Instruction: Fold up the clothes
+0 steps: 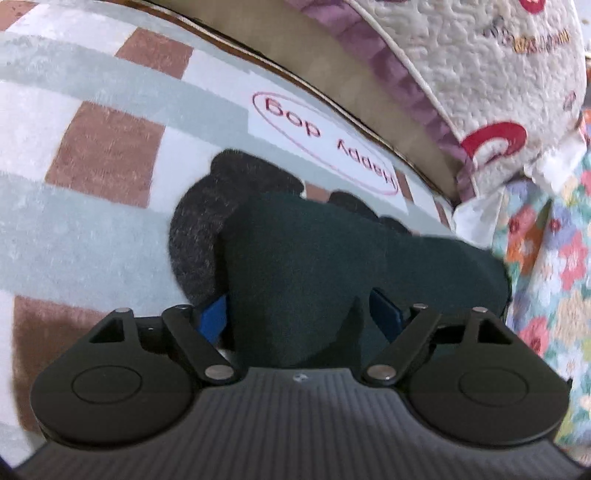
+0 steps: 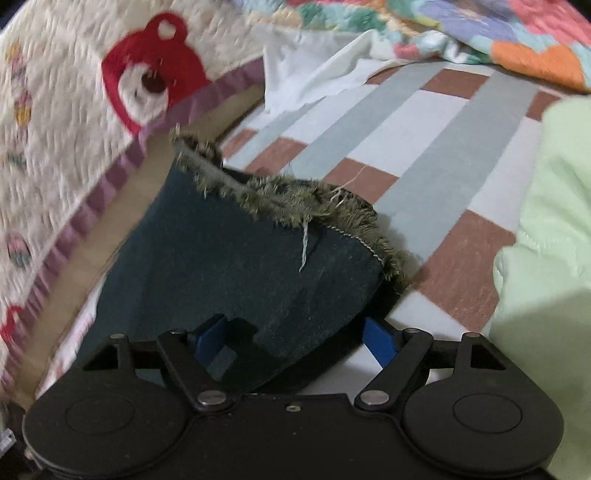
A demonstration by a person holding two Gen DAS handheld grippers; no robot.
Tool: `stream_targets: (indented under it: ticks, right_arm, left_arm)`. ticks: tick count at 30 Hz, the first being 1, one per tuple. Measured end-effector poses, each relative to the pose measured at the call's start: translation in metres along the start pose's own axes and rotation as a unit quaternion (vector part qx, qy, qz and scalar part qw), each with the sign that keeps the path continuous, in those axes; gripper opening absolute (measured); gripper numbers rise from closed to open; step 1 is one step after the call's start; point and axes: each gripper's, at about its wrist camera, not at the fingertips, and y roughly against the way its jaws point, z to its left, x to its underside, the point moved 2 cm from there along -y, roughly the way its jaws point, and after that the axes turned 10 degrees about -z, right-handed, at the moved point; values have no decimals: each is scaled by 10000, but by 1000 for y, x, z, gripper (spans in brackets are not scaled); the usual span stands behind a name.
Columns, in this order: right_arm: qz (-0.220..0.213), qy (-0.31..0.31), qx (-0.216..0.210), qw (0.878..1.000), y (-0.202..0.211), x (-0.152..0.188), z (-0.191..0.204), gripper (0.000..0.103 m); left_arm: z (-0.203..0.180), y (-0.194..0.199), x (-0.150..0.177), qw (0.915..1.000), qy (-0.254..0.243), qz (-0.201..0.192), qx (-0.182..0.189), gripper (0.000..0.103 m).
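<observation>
A dark green garment [image 1: 325, 258] lies bunched on a checked bed sheet [image 1: 92, 147]. In the left wrist view it fills the gap between the blue fingers [image 1: 212, 317] of my left gripper [image 1: 299, 314], whose jaws stand wide apart around the cloth. A dark grey knit piece [image 1: 195, 236] lies just behind it. In the right wrist view the same green cloth [image 2: 236, 258], with a frayed olive hem [image 2: 295, 203], lies over and between the fingers [image 2: 380, 336] of my right gripper [image 2: 295, 336], also wide apart.
A quilted cream blanket with red bears [image 2: 74, 110] and a purple border runs along the bed edge. A floral quilt [image 2: 480, 33] and white cloth [image 2: 306, 74] lie at the back. A pale green garment [image 2: 550, 240] lies at the right.
</observation>
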Motion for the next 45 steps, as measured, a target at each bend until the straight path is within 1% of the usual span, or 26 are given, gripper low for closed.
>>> stream_targets:
  ticks: [2,3,4,5,6,7,8,9,12,15,17,19,21,22,23,25,27,28,30,33,35,37,38,41,43,45]
  right_arm:
    - [-214,-46,-100,9997,-5,-4,-1,69]
    - [-322,-62,-150,9993,-8,-6,-2,62]
    - [-435,-47,-204,9988,-14,-7,-4,62]
    - [-509,-82,-262,9983,-19,-7,-6,62]
    - [-570,-102,-287,9979,-22,-7,-6,62]
    - [-595,-16,-296,9978,-22,-7,-3,57]
    - [-676,160,-339,9970,-16,-9,0,51]
    - [-756,344,-386,9958,-10,-10,3,38]
    - [-982,1003,-591,9883,3,-19,23,31]
    - [-1274,1394,-730,9793,18,-32,53,26]
    - [-1536,1656,-844,9705,39,-42,77,22]
    - [-1774,1757,-1120,9618,64,-53,100,12]
    - [-1811,2045,-1343,9525,79,-59,119,12]
    - [-1718,2125,-1275,9534,74,-60,120,13]
    - [-1606,2192,-1188,9550,68,-60,121,16]
    - [-1087,2038,-710,9704,39,-52,106,37]
    - [-756,1524,28,9854,17,-38,82,41]
    - [-590,1210,168,9908,12,-30,69,41]
    - [-318,761,158,9965,11,-21,52,41]
    - [-310,752,240,9964,15,-22,45,46]
    - [-293,602,315,9973,16,-23,39,48]
    - [-308,297,209,9989,17,-23,36,50]
    - [-309,138,96,9994,16,-22,38,50]
    - [-331,164,-197,9991,18,-15,50,50]
    - [-124,284,-195,9993,12,-11,58,49]
    - [-36,267,-218,9994,6,-5,60,50]
  left_arm:
    - [-6,-5,0,9999,-130,-49,-65,82]
    - [-7,-7,-1,9998,-145,-103,-62,76]
    - [-8,-6,-2,9997,-115,-212,-74,64]
    - [-9,-5,-3,9994,-133,-317,-98,43]
    - [-12,-2,-3,9987,-250,-410,-146,29]
    - [-16,2,-4,9979,-367,-504,-194,25]
    - [-22,5,-4,9962,-569,-607,-257,22]
    - [-34,8,-3,9922,-946,-727,-349,19]
    - [-70,14,4,9712,-2046,-1010,-682,17]
    - [-88,28,-3,9647,-2218,-1245,-682,15]
    - [-98,51,-12,9657,-2087,-1444,-543,15]
    - [-106,74,-23,9585,-2171,-1769,-538,15]
    - [-100,79,-34,9537,-2171,-1970,-674,15]
    - [-92,79,-40,9539,-2095,-2016,-743,15]
    - [-74,71,-45,9613,-1846,-1886,-796,16]
    - [-32,48,-49,9789,-1268,-1278,-965,19]
    - [-1,39,-42,9851,-954,-897,-1118,23]
    - [10,40,-37,9865,-863,-810,-1128,26]
    - [20,49,-31,9902,-671,-772,-953,45]
    - [34,52,-28,9974,-139,-456,-542,53]
    - [36,47,-22,9993,0,-124,-366,56]
    - [32,47,-11,9992,-178,52,-368,65]
    - [30,47,-5,9988,-227,156,-405,73]
    - [32,49,4,9966,218,364,-700,84]
    - [32,51,8,9942,473,447,-858,84]
    - [26,48,11,9953,229,507,-798,84]
